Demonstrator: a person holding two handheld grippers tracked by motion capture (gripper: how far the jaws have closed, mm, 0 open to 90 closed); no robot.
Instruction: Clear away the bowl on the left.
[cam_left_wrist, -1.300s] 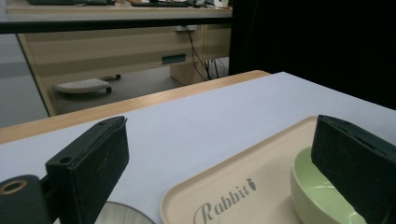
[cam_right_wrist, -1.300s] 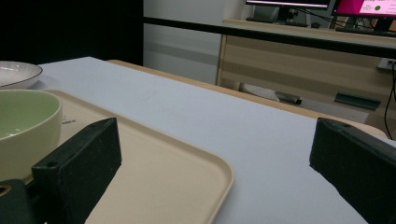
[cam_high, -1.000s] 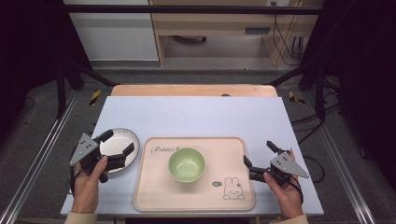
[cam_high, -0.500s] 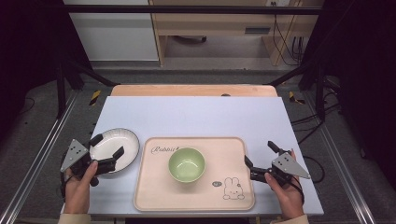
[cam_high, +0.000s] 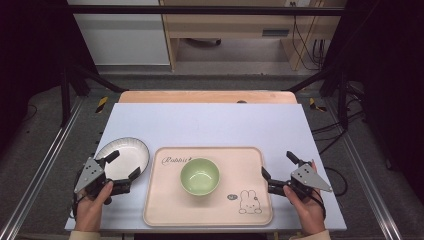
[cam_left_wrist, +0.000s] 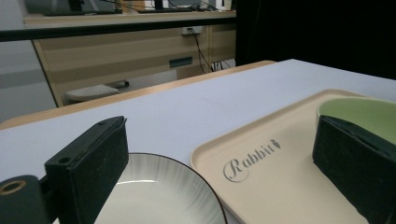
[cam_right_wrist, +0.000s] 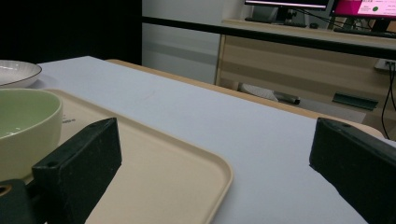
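High view: left gripper has withdrawn off the plate, jaws open, plate rim between them. Right gripper unchanged, jaws open beside tray marked "Rabbit".

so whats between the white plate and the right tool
In the high view, the beige tray with the green bowl on it lies between the white plate and the right tool. Beyond the tray's right edge, only bare table.
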